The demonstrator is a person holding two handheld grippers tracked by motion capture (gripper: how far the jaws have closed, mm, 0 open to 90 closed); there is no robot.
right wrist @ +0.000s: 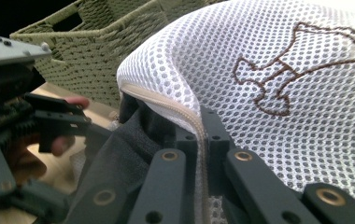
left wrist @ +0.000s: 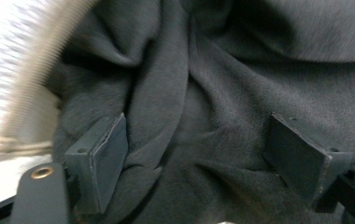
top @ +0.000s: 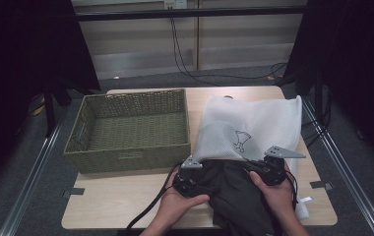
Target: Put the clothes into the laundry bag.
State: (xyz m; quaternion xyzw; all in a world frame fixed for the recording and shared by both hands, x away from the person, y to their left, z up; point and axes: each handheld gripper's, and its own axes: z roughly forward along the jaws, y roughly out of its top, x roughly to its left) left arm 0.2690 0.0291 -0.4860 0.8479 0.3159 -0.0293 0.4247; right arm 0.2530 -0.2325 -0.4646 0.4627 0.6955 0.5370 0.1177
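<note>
Stuffing the dark garment [top: 236, 196], lower middle of the high view, into the white mesh bag [top: 254, 125] just above it: our right tongs [right wrist: 202, 122] pinch the zipper edge [right wrist: 175, 108], left tongs [left wrist: 196, 158] spread over the cloth

High view: fixed overhead, faces fwd/down over bench [top: 126, 206]. Left gripper view: close-up on dark garment [left wrist: 241, 70]. Right gripper view: close, along mesh bag [right wrist: 269, 56]; shares bag, basket [right wrist: 96, 42] w/ high view.
</note>
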